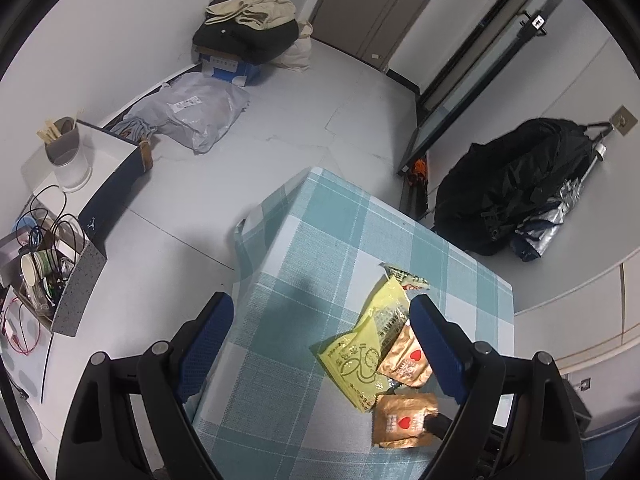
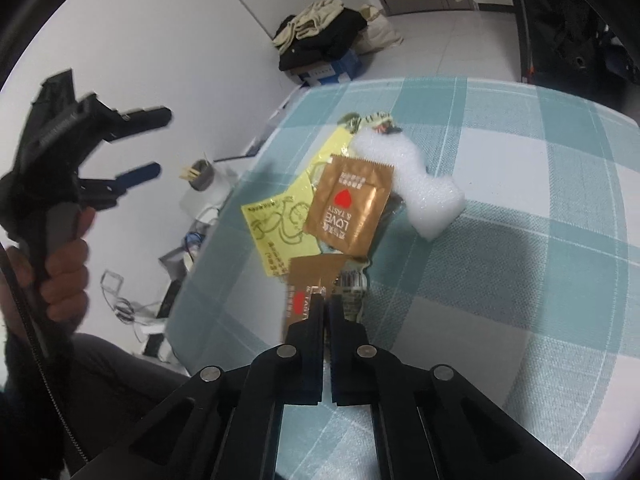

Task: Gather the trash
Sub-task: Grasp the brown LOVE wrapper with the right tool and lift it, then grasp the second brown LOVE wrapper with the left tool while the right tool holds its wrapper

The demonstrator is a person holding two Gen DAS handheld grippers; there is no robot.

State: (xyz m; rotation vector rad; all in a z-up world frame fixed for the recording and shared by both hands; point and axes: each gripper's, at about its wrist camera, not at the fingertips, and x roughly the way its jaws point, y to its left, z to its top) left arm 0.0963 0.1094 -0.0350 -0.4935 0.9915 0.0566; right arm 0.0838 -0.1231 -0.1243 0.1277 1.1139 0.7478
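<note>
Crinkled gold foil wrapper (image 2: 316, 288) between closed right tongs (image 2: 326, 300)

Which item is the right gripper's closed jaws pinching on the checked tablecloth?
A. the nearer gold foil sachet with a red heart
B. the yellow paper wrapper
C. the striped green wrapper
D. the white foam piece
A: in the right wrist view the right gripper is shut on the nearer gold foil sachet, while the other items lie beyond, untouched.

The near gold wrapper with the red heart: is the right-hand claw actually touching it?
Touching. In the right wrist view the right gripper is shut with its fingertips pinching the edge of the near gold wrapper; no gap shows between them.
</note>
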